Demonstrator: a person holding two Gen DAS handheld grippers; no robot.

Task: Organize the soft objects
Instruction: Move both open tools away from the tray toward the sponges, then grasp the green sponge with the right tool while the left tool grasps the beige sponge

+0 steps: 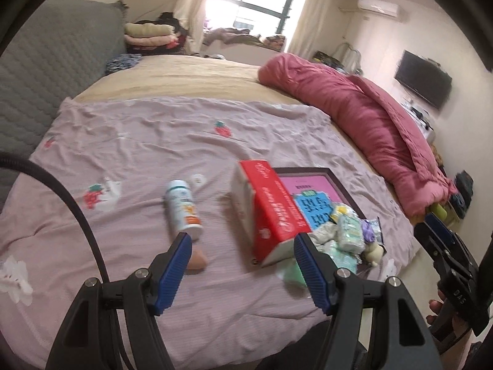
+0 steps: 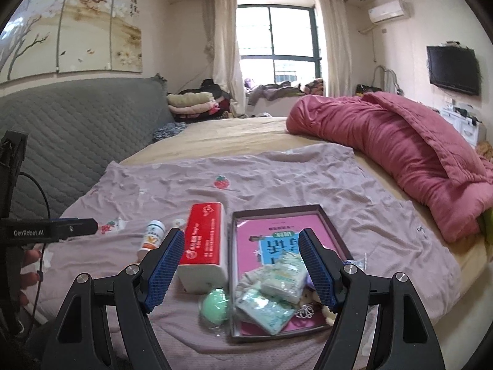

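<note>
A dark shallow box (image 2: 326,222) with a pink book lining holds several soft packets (image 2: 282,280) and a small plush toy (image 2: 311,297). It also shows in the left wrist view (image 1: 336,182). A green sponge ball (image 2: 215,305) lies just left of the box. A red tissue pack (image 2: 203,240) lies beside it, also seen in the left wrist view (image 1: 271,206). A white bottle (image 1: 183,206) and a peach sponge (image 1: 197,260) lie further left. My left gripper (image 1: 242,246) is open above the peach sponge and tissue pack. My right gripper (image 2: 240,246) is open above the box.
A lilac sheet (image 2: 277,178) with strawberry prints covers the bed. A pink quilt (image 2: 400,145) lies bunched along the right side. A grey headboard (image 2: 77,123) stands at the left. Folded clothes (image 2: 191,103) are piled at the far end.
</note>
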